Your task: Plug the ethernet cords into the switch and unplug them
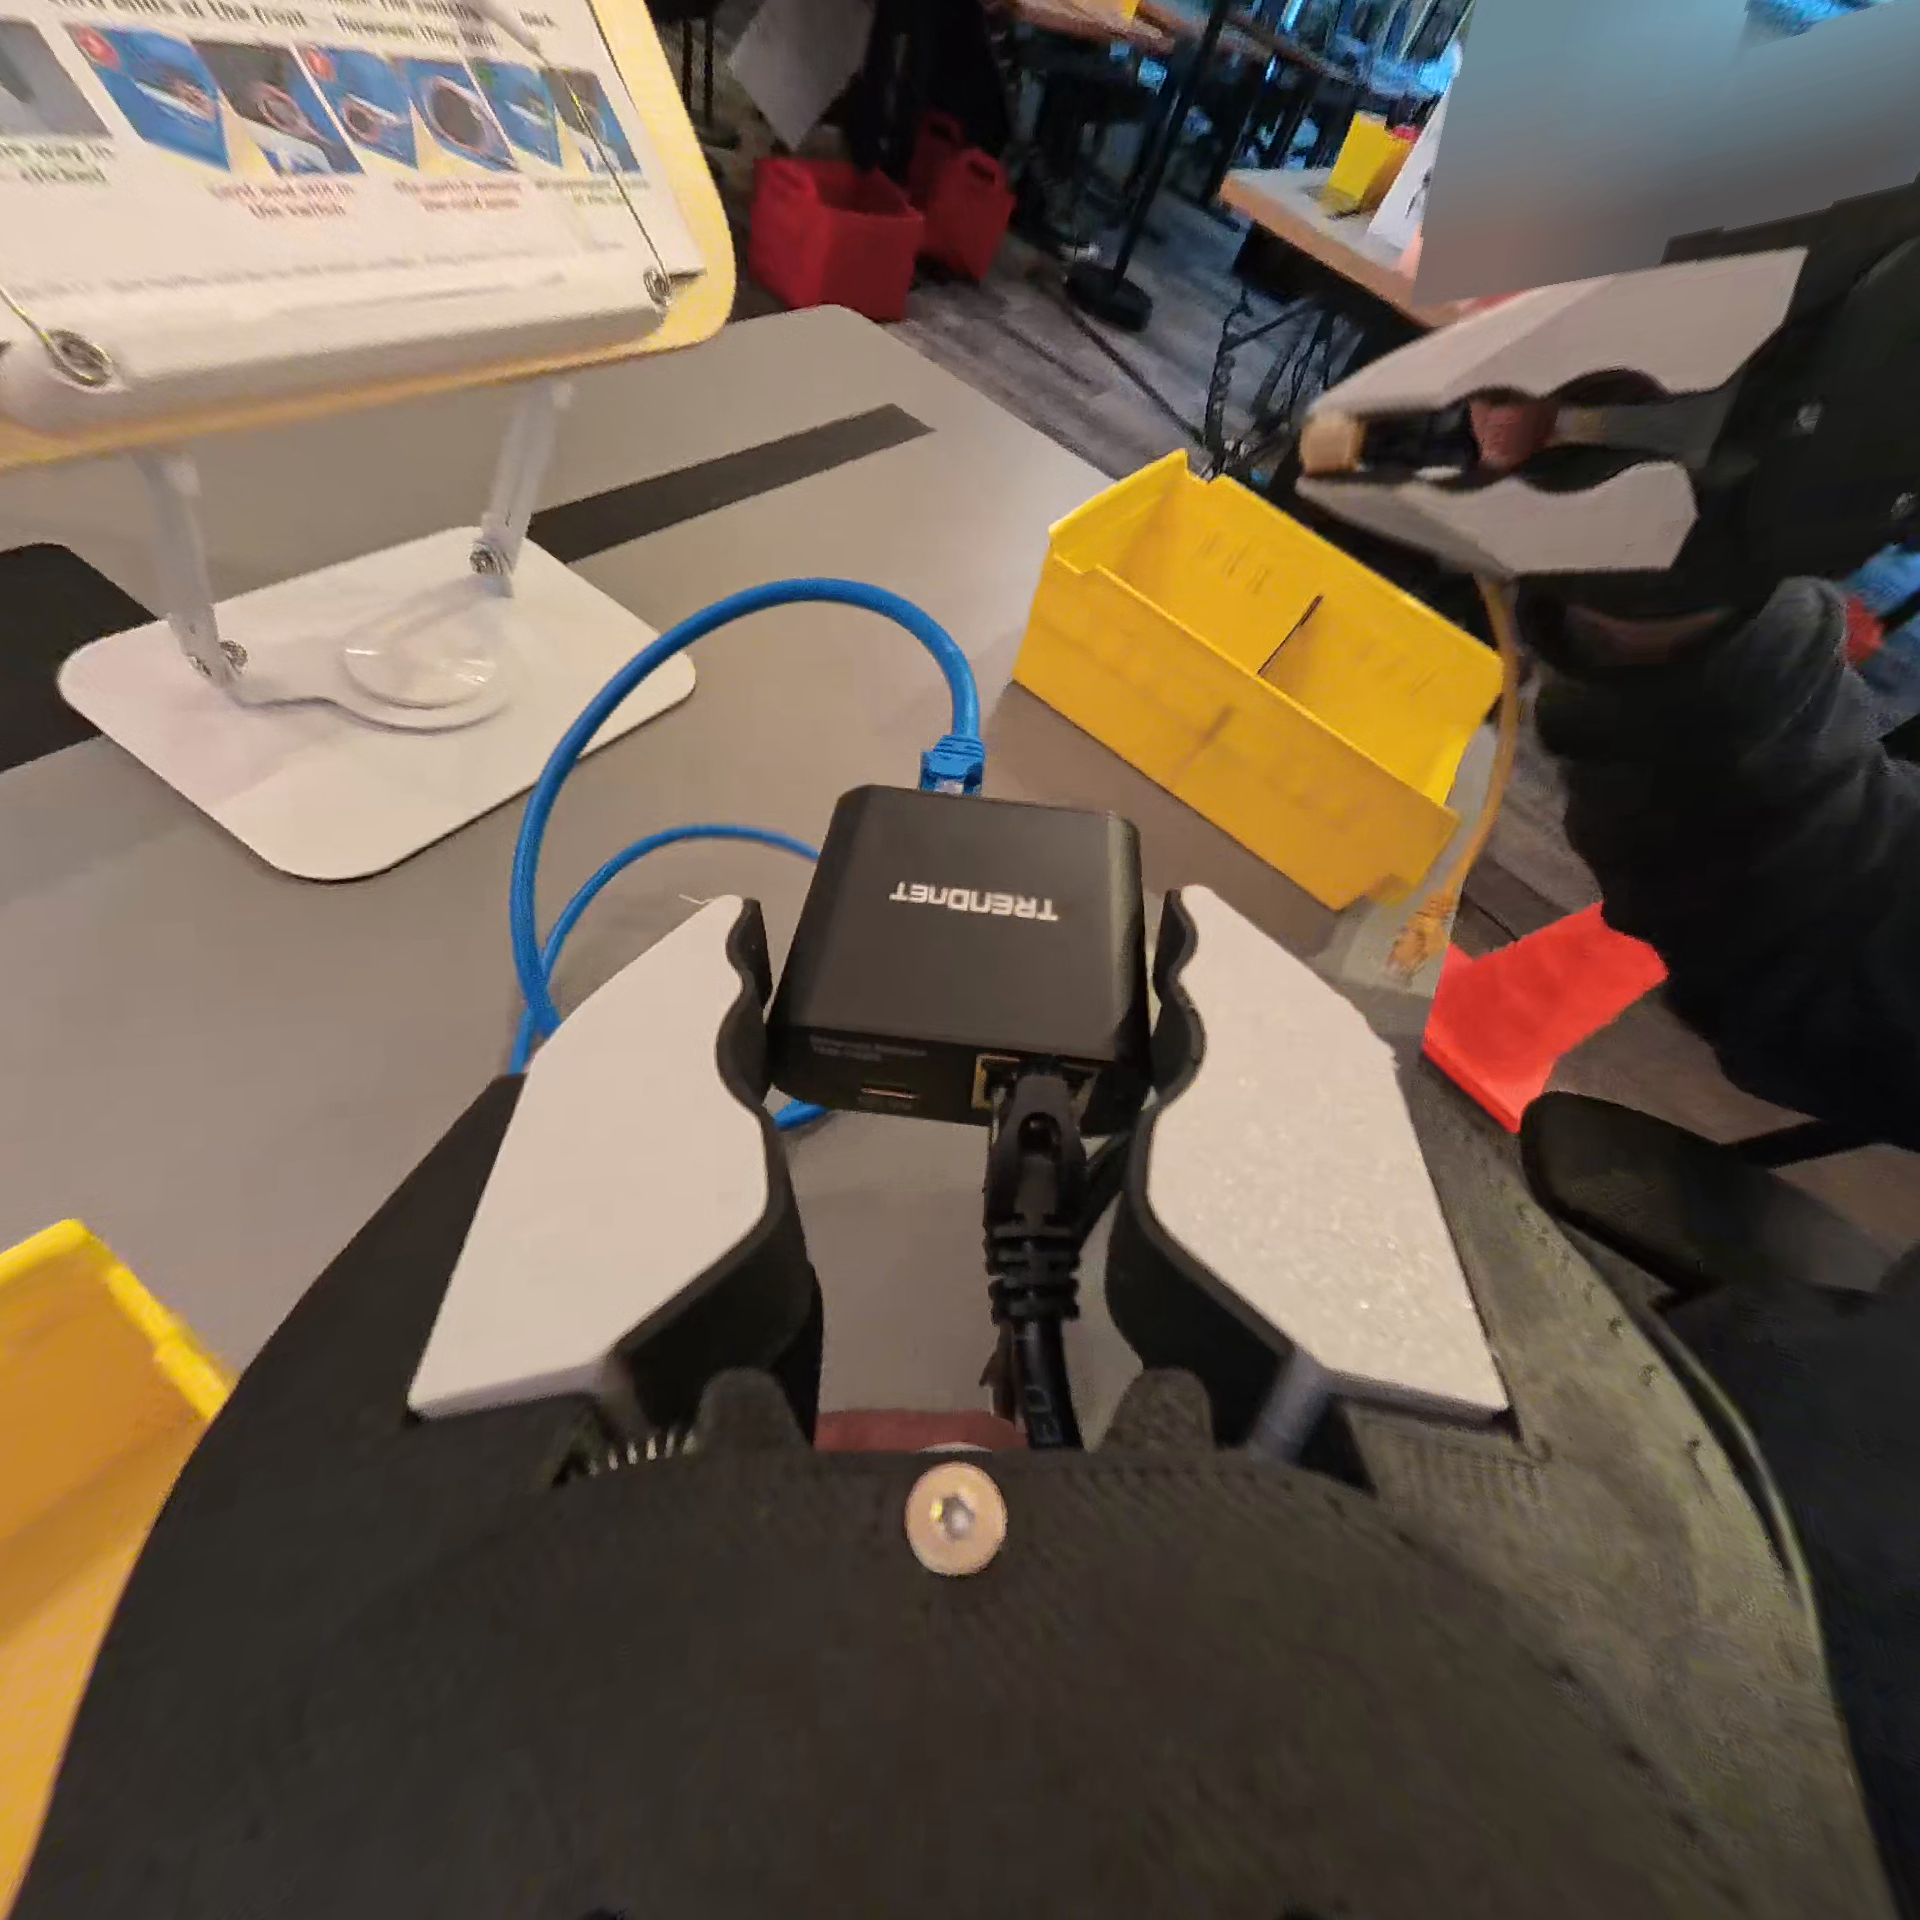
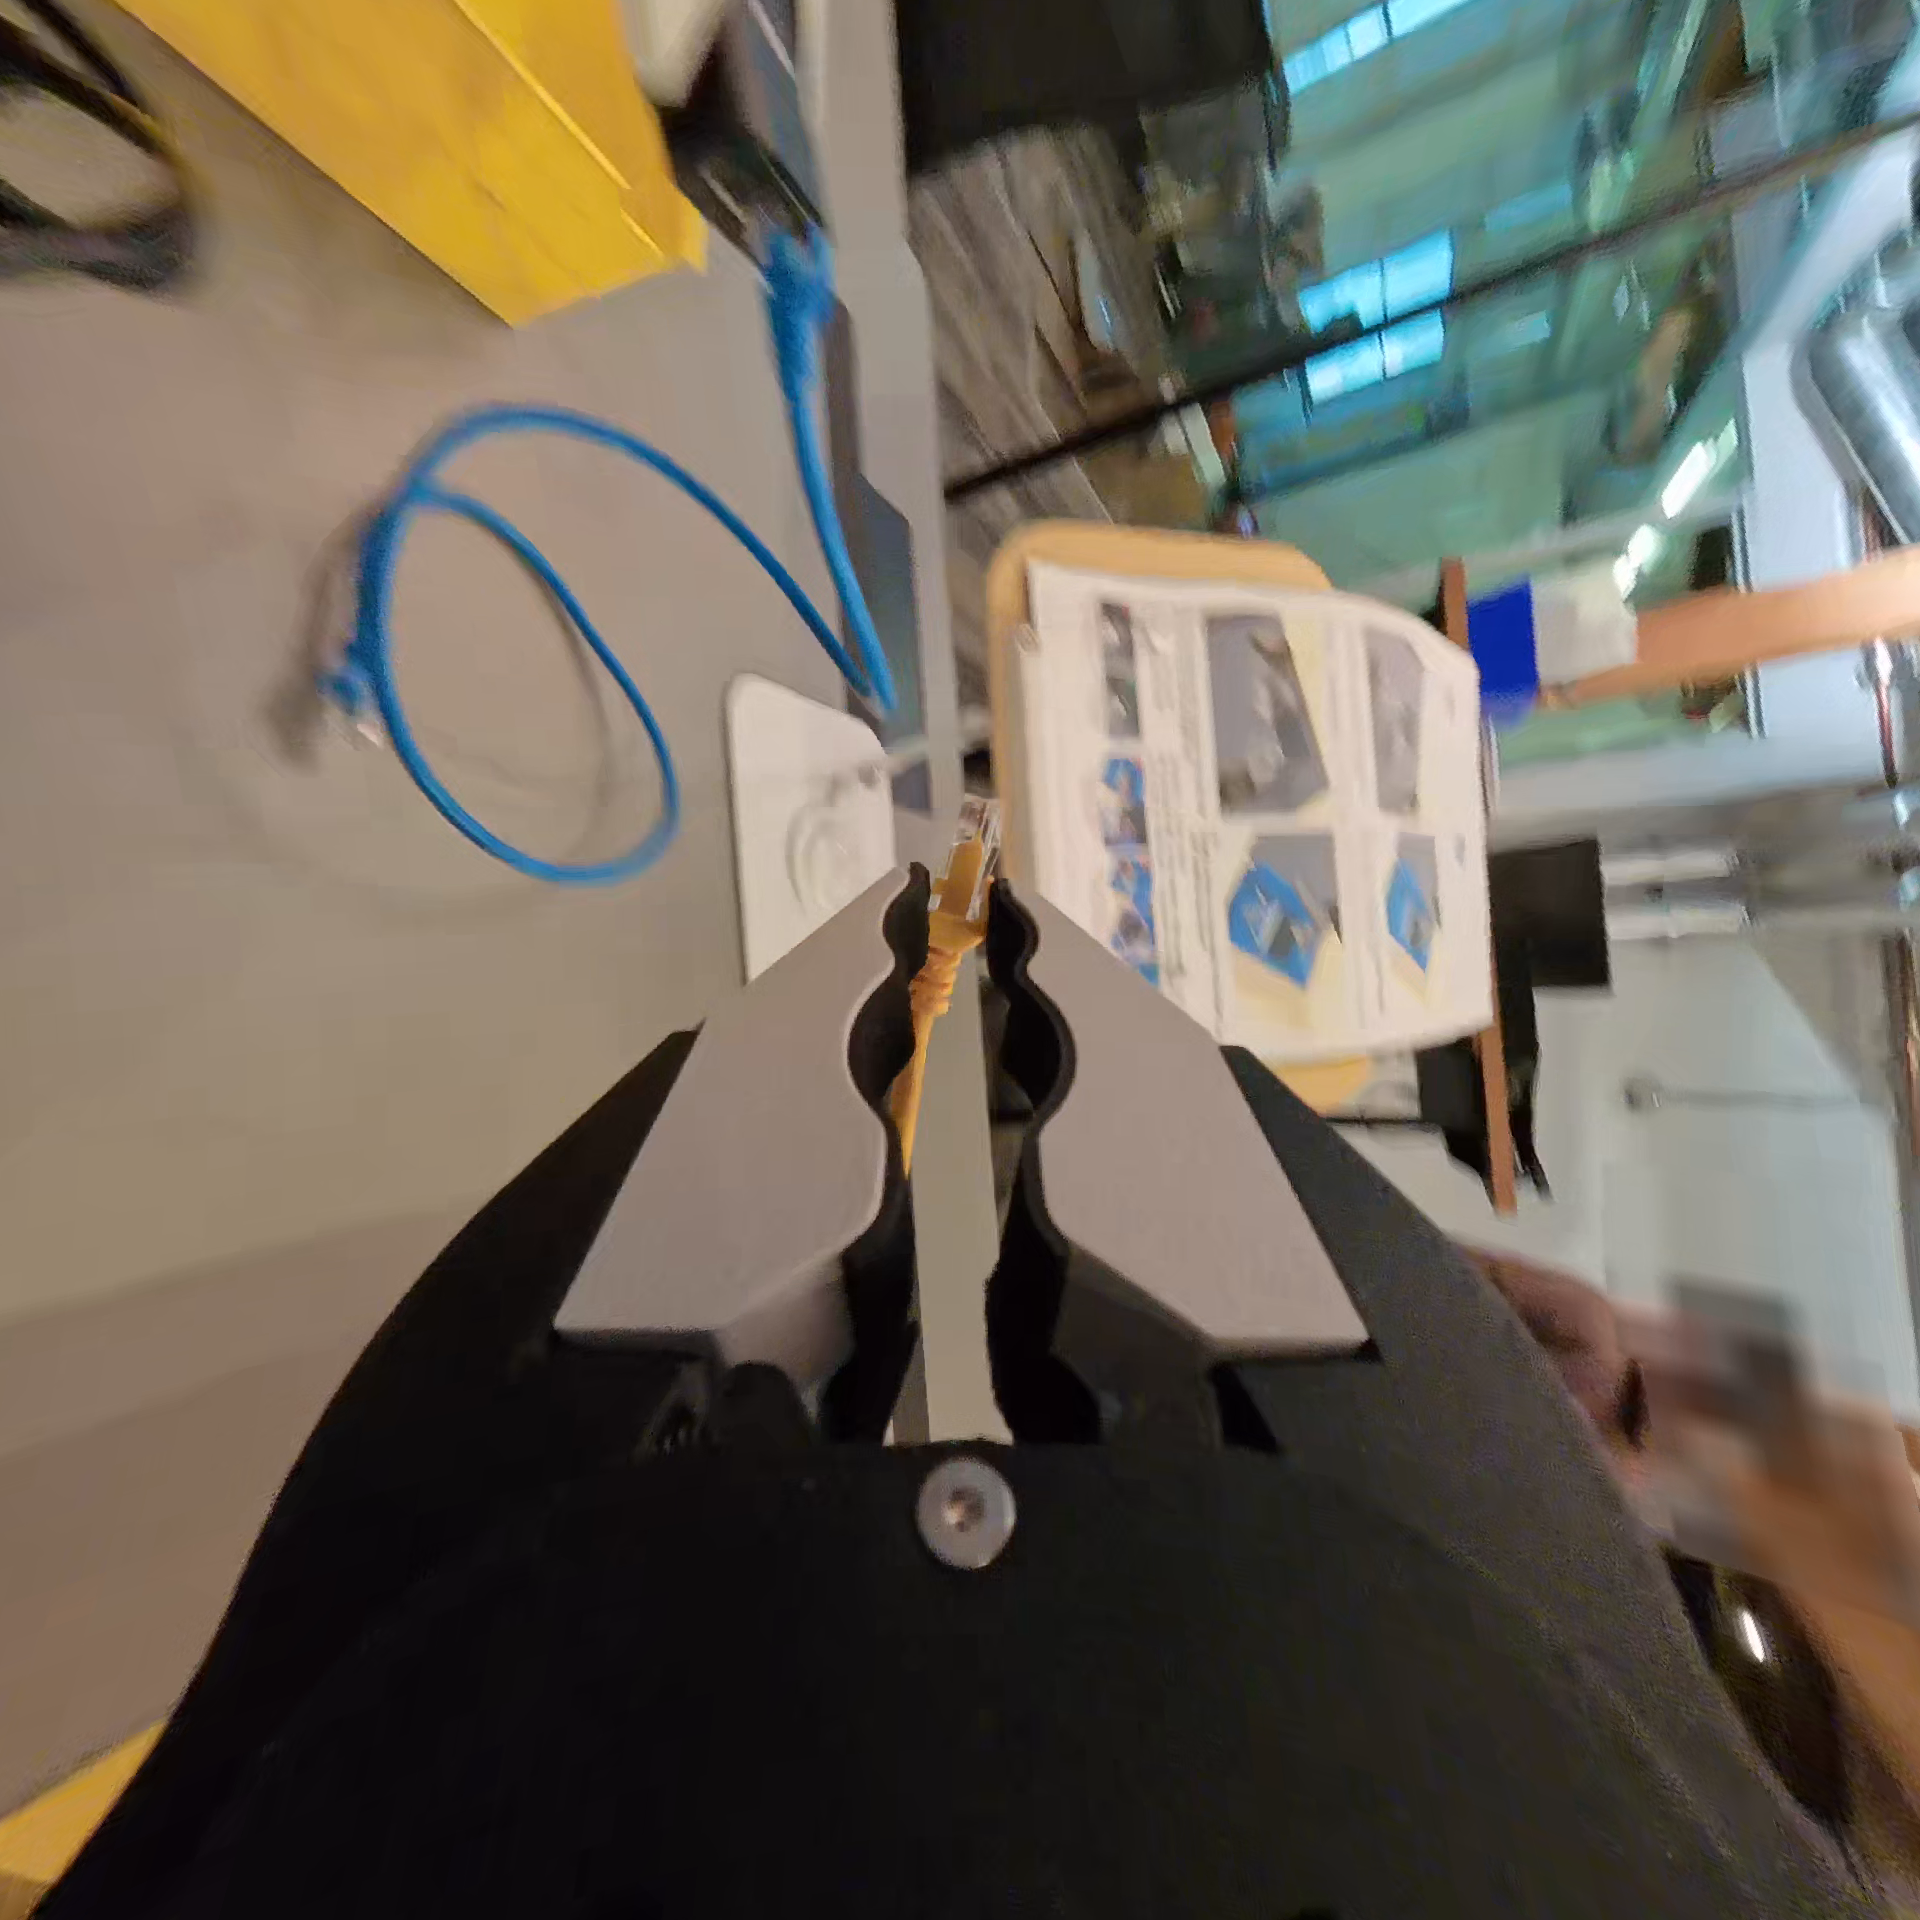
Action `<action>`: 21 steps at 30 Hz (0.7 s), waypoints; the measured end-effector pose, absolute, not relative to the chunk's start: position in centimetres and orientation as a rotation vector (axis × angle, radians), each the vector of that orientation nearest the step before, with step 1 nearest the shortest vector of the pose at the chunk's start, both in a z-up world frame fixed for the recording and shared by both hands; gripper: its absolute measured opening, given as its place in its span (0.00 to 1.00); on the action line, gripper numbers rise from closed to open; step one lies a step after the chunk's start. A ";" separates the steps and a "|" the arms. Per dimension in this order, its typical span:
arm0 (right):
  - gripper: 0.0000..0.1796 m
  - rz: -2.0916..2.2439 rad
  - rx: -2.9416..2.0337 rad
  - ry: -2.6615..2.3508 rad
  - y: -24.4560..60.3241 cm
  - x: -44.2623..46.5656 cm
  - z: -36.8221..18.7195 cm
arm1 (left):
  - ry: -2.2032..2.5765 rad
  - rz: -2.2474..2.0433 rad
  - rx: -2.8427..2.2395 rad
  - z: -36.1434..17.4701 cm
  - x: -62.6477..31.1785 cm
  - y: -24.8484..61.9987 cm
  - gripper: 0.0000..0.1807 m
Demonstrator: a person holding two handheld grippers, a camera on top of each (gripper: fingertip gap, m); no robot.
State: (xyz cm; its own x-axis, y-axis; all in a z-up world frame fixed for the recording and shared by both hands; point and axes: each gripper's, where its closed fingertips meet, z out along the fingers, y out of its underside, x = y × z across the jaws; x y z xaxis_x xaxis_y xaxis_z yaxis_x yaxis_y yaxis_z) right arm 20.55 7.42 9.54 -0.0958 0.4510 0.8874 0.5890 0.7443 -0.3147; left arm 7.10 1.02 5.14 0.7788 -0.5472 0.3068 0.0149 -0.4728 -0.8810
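With the left gripper (image 1: 961,935) clamping the switch (image 1: 961,951) at 12 o'clock and the right gripper (image 2: 956,894) pinching 1 yellow plug (image 2: 961,883), seemingly tilted, a skewed approach could jam against a port.

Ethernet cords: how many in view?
3. The blue cord loops from the switch's far side; the black cord is plugged into its near face; the orange cord is in the right gripper's jaws.

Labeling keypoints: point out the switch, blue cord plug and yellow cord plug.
switch (image 1: 961,925): left wrist view, top face.
blue cord plug (image 1: 949,764): left wrist view, connector body at the switch's far side.
yellow cord plug (image 2: 961,894): right wrist view, boot.
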 end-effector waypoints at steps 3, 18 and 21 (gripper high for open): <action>0.05 -0.201 -0.967 -1.587 10.5 24.6 12.6 | 0.391 -0.645 -1.941 5.3 6.2 1.0 0.39; 0.06 -0.408 -1.600 -0.773 21.3 50.0 3.9 | 0.413 -0.669 -1.949 3.6 6.9 0.5 0.39; 0.06 -0.397 -1.660 -0.744 21.1 51.0 0.3 | 0.408 -0.666 -1.953 3.4 6.8 0.4 0.39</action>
State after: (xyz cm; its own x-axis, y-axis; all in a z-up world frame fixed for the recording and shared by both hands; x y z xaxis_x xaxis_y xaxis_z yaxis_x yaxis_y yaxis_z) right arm 51.03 21.09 0.26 0.7363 0.2540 0.6272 0.6624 -0.0815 -0.7447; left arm 6.76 0.42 3.36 0.7921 -0.5443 0.2763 0.0012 -0.4514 -0.8923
